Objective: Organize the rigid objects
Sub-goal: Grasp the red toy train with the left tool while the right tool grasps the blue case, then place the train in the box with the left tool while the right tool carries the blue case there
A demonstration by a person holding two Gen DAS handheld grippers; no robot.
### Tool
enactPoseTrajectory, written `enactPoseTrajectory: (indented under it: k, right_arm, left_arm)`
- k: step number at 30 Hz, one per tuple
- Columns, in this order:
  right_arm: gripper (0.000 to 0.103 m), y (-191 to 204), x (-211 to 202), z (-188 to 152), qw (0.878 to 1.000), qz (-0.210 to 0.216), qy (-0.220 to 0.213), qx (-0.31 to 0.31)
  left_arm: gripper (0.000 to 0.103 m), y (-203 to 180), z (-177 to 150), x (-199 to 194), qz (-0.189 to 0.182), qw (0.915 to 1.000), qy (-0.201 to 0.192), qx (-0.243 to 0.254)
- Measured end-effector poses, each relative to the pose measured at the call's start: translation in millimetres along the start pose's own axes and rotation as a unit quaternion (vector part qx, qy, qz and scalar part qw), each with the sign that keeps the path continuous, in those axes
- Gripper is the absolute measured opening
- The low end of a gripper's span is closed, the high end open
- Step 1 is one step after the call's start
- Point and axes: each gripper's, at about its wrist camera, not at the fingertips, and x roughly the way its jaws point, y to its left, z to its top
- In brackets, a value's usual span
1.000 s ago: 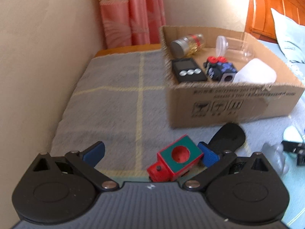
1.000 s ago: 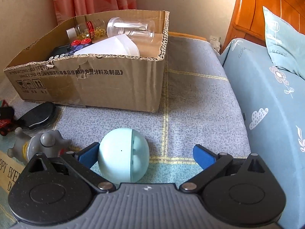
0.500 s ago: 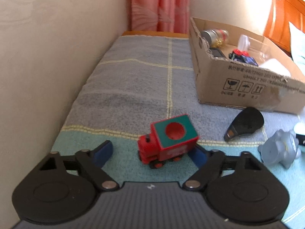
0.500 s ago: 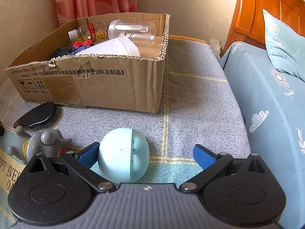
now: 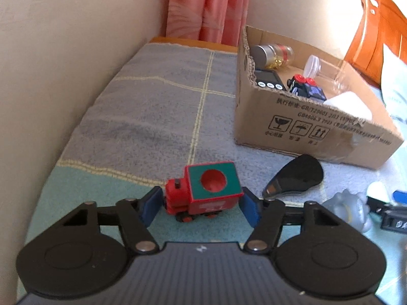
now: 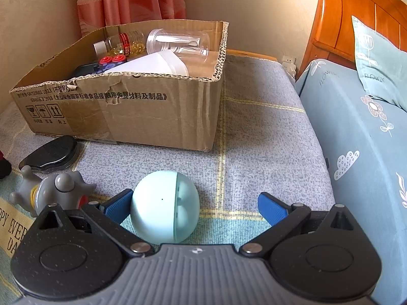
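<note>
Left tool (image 5: 201, 207) closing on the toy train (image 5: 203, 190), pads at both ends (contact looks made). Train sits on the blanket, box (image 5: 318, 127) at 2 o'clock. Square up before lifting. Right tool (image 6: 193, 207) spread, ball (image 6: 164, 207) against its left pad.

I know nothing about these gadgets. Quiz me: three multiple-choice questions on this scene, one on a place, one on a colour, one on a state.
1. Where does the black oval case lie?
A. inside the box
B. on the blanket in front of the cardboard box
C. on the pillow

2. What colour is the ball?
A. pale blue
B. red
C. yellow

3. How does the right gripper stand?
A. clamped on the ball
B. open
C. holding a bottle

Answers: B, it sits below the box wall; A, its shell is pale blue; B, one finger is well clear of the ball.
</note>
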Motion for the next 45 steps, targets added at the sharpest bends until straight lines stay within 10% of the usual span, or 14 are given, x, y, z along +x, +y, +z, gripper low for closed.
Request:
enactPoseTrajectory:
  k: [12,25,45]
  right_arm:
    - [0.103,8.6,-2.9,-3.1,0.999,0.028,-0.005,-0.034]
    - [0.062,19.5,-17.6,-4.8,0.998,0.035,-0.021,-0.049]
    - [0.058,19.0,-25.4,-1.0,0.995,0.045,-0.005,-0.085]
  left_arm:
    - [0.057,2.2,-2.4,-2.0,0.012,0.9998,-0.004,-0.015]
    - [0.057,3.9,-3.5,-2.9,0.007,0.9998,-0.007,-0.015]
    - [0.056,-0.8,5.1,-20.2,-0.004,0.9983,-0.011,0.056]
